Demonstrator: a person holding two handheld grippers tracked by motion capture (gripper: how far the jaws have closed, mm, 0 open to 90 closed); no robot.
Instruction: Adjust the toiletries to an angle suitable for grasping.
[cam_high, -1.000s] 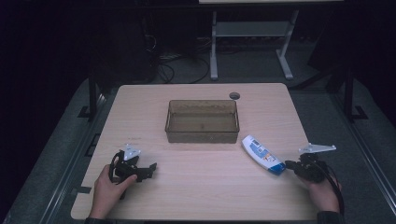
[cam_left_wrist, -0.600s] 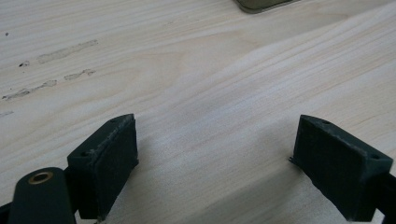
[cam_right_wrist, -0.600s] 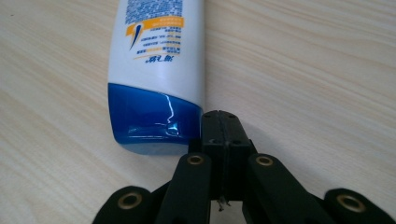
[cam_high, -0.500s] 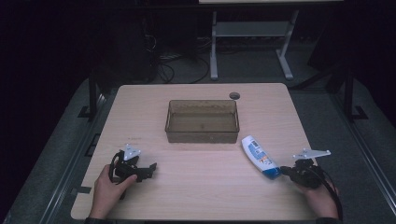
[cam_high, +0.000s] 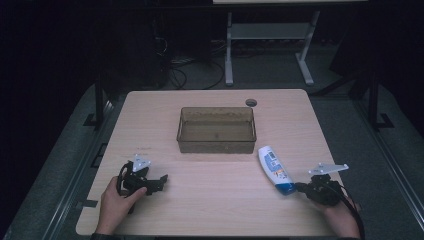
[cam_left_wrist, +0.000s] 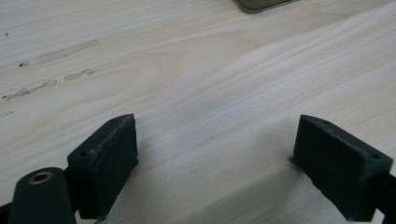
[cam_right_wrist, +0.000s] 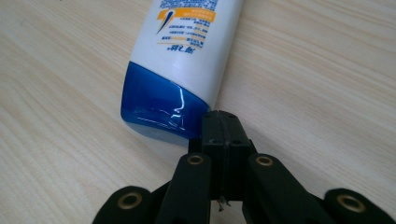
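A white bottle (cam_high: 273, 166) with a blue cap lies flat on the wooden table (cam_high: 210, 200), right of centre, cap end nearest me. In the right gripper view the bottle (cam_right_wrist: 187, 56) is just ahead. My right gripper (cam_right_wrist: 223, 126) is shut, with its joined tips against the edge of the blue cap and nothing between them. From above, the right gripper (cam_high: 300, 187) sits at the cap's right side, held by a hand. My left gripper (cam_high: 159, 181) rests low at the front left. Its jaws stand wide open over bare wood in the left gripper view (cam_left_wrist: 215, 144).
A clear brown rectangular bin (cam_high: 216, 146) stands empty at the table's centre; its corner (cam_left_wrist: 261, 4) shows at the top of the left gripper view. A round cable hole (cam_high: 251, 102) is behind it. Desk legs and cables lie on the dark floor beyond the far edge.
My right gripper has moved left and toward the front edge, ending against the bottle's cap. The bottle has shifted slightly left. The left gripper has stayed put.
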